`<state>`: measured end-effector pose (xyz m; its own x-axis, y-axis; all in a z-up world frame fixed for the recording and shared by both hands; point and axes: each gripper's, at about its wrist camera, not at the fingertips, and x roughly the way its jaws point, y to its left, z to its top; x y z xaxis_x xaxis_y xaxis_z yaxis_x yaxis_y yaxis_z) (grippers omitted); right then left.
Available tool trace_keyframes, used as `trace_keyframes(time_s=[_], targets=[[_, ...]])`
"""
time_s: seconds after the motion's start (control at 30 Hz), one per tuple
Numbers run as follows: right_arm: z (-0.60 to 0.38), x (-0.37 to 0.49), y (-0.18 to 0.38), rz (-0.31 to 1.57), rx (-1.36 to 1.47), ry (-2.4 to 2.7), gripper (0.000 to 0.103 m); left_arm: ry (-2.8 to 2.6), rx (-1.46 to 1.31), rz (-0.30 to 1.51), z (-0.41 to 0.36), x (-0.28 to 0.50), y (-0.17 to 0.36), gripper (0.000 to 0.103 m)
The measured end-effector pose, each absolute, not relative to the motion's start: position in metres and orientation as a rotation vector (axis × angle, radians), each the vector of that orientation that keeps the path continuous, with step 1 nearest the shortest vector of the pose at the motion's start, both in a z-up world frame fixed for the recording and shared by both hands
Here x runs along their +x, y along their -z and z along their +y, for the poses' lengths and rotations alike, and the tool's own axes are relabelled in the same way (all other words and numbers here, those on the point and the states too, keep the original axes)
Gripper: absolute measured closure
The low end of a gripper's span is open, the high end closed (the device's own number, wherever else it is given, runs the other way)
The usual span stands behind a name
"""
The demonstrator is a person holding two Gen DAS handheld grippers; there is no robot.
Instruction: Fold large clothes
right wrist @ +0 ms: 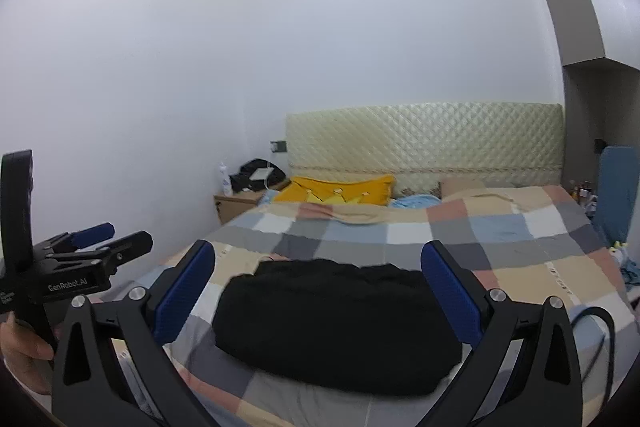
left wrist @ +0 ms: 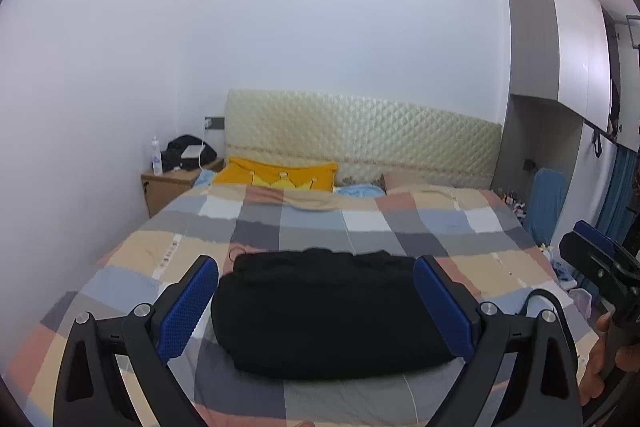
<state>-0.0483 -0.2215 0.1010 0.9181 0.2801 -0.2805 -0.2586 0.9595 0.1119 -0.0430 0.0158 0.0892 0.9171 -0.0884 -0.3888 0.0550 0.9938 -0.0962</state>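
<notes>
Black garment (left wrist: 332, 311) lies folded on the checkered bedspread (left wrist: 304, 223) (both grippers above it); left gripper (left wrist: 316, 307) and right gripper (right wrist: 320, 295) gape wide, holding nothing.

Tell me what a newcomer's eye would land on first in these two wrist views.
First, the folded black garment, a dark compact bundle lying on the checked bedspread near the foot of the bed. Next, the blue-padded tongs: the left tongs and right tongs both stand wide open, framing the bundle without gripping it. Farther back, an orange crown-patterned pillow sits against the quilted cream headboard.
</notes>
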Motion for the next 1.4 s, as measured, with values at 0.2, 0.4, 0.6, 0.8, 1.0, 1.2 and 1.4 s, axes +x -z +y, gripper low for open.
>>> trace_keyframes(time_s=[0.2,0.4,0.6,0.8,1.0,1.2,1.4], targets=[[-0.222,-0.046,-0.067,0.375,0.105,-0.245,0.0,0.062,-0.077,0.485,0.011,-0.037,-0.065,0.004],[-0.221,-0.049,-0.038,0.409,0.1,-0.188,0.0,0.041,-0.08,0.578,0.01,-0.029,-0.033,0.004],[-0.22,-0.044,-0.011,0.484,0.089,-0.187,0.0,0.024,-0.081,0.647,0.007,-0.02,-0.009,0.004],[-0.228,-0.033,0.004,0.551,0.115,-0.172,0.0,0.027,-0.074,0.685,0.002,-0.016,-0.001,0.004],[-0.223,-0.028,0.008,0.566,0.083,-0.158,0.0,0.01,-0.076,0.708,0.004,-0.01,0.006,0.004],[-0.218,-0.027,0.008,0.564,0.058,-0.157,0.0,0.014,-0.077,0.729,0.004,-0.008,0.009,0.004],[-0.218,-0.026,0.007,0.566,0.062,-0.157,0.0,0.02,-0.082,0.734,0.005,-0.007,0.009,0.004]])
